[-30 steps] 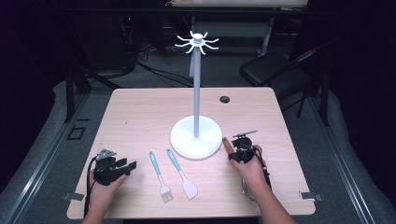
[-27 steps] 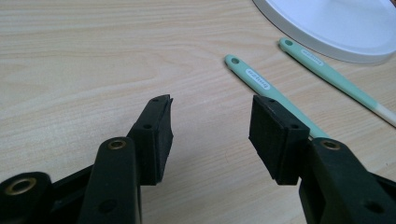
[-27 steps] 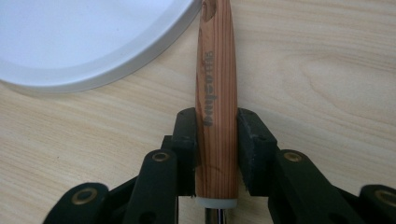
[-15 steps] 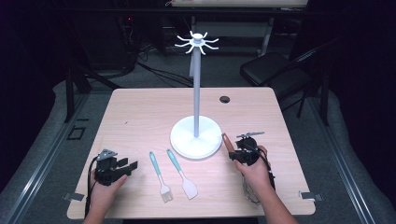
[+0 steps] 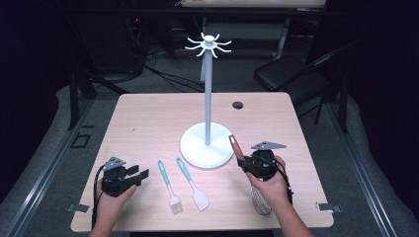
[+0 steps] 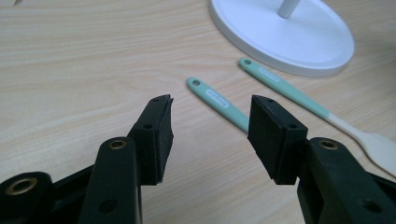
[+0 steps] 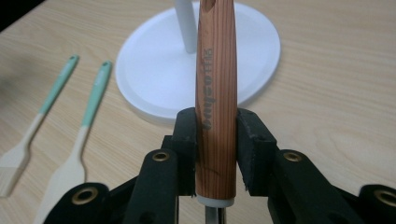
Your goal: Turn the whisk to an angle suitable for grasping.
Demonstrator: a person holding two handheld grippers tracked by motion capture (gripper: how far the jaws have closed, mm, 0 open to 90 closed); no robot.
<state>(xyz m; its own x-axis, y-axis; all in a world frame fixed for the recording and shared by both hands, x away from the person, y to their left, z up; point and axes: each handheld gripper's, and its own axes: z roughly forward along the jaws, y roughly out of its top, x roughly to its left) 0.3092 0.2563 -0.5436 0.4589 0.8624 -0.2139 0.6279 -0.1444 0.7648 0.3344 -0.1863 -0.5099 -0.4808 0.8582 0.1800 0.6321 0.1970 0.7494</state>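
Right tongs [image 7: 215, 135] pinch the wooden-handled wire whisk [image 7: 215, 93] mid-handle, handle tip pointing up-frame at the white round-based hook stand [image 5: 207, 143] in frame centre, wire end low over the pale wood desk [image 5: 148, 123] at lower right of the high view. Left tongs [image 6: 210, 135] sit spread and empty at lower left, facing the teal-handled pastry brush [image 5: 168, 186] and teal-handled white spatula [image 5: 191, 183], both flat on the desk. We judge it early: nothing on the top hooks yet, so if hanging is the goal, all three remain.
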